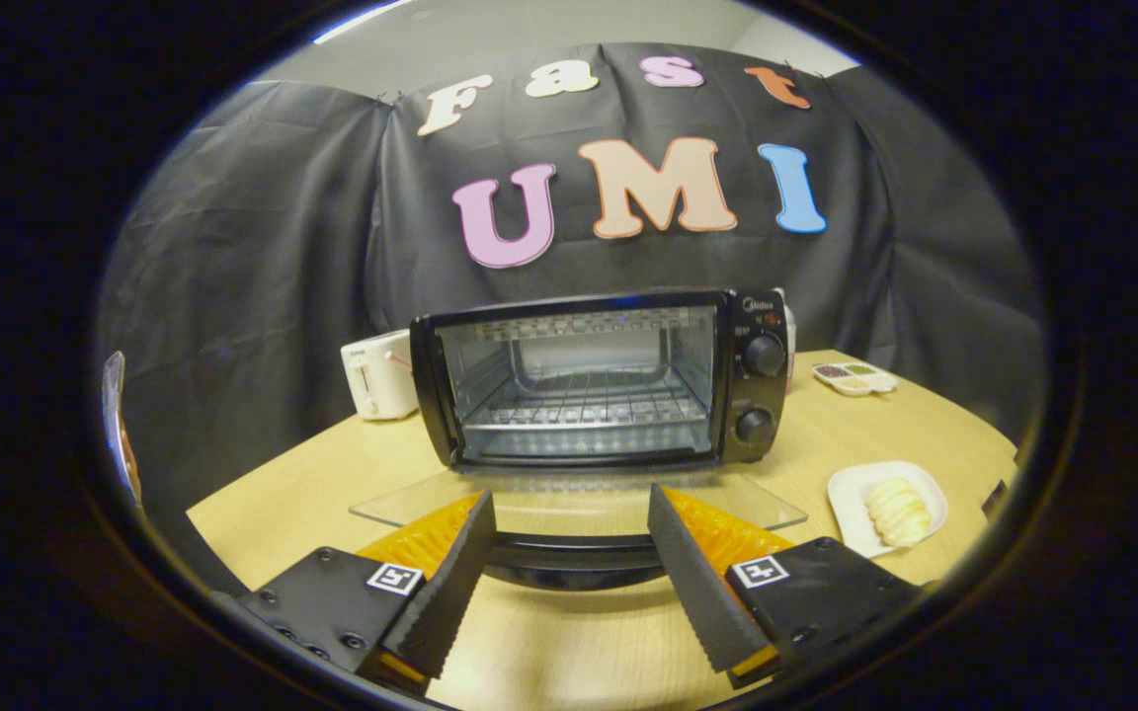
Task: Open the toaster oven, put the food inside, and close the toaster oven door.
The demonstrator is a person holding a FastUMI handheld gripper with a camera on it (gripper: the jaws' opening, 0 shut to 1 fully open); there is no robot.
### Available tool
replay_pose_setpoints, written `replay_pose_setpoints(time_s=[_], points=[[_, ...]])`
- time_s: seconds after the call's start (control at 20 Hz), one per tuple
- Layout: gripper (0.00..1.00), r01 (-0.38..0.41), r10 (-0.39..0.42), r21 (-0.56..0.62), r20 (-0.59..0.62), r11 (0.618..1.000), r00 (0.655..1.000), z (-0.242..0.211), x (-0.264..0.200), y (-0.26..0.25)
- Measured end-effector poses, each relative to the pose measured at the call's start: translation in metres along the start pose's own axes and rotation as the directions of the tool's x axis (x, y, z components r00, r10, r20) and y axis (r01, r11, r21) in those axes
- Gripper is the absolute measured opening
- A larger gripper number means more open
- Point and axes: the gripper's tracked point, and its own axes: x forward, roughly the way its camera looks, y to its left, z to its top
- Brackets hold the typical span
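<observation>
Facing the toaster oven (599, 375) mid-table, we see its glass door (579, 509) already lying flat toward us, handle between our fingers. Our gripper (569, 563) is spread wide, holding nothing. Reaching right for the food (897, 511) on its plate (851, 489), we risk clipping that door.

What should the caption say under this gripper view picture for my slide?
Open claw at the handle of the toaster oven's lowered glass door, bread on a plate waiting beside.
</observation>
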Motion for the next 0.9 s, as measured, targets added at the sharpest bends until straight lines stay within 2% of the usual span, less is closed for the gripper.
replay_pose_setpoints(time_s=[0.2,0.45,0.75,0.9], points=[[0.98,0.006,-0.006,0.006,-0.067,1.0,0.998,-0.027,0.002,-0.004],[0.98,0.0,0.0,-0.005,-0.066,1.0,0.998,-0.032,0.006,-0.005],[0.98,-0.031,0.031,-0.001,-0.063,1.0,0.998,-0.024,0.001,-0.003],[0.98,-0.048,0.049,0.027,-0.037,0.999,0.998,-0.006,-0.006,-0.008]])
